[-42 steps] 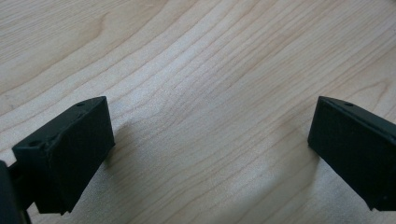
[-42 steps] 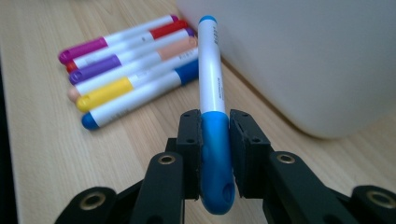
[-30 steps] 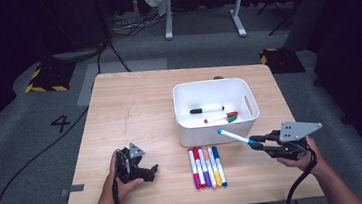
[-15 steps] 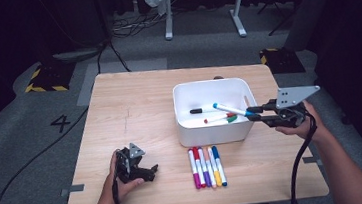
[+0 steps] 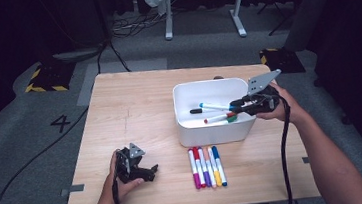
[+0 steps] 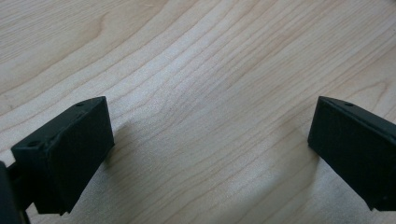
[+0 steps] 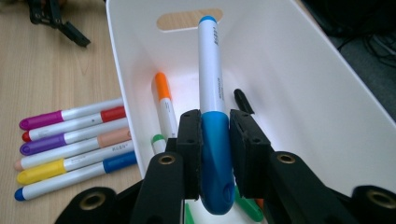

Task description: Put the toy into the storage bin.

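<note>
My right gripper [image 5: 239,104] is shut on a light blue marker [image 5: 214,106] and holds it over the white bin [image 5: 212,131], tip pointing left. In the right gripper view the pads [image 7: 189,140] clamp the marker's blue cap end [image 7: 215,158], and its white barrel points into the bin [image 7: 299,84]. Inside the bin lie an orange marker [image 7: 164,100], a black one [image 7: 243,100] and a green one [image 7: 158,142]. Several markers [image 5: 206,167] lie in a row on the table in front of the bin. My left gripper [image 5: 148,171] rests at the front left, open over bare wood [image 6: 201,70].
The wooden table [image 5: 134,106] stands on grey carpet. A cable [image 5: 285,162] trails from the right gripper along the forearm. The left hand's gripper [image 7: 56,18] shows at the top left of the right gripper view. A desk frame [image 5: 200,9] stands beyond the table.
The right gripper has carried the light blue marker from the table's front right, up and back, to over the bin. The left gripper has stayed where it was.
</note>
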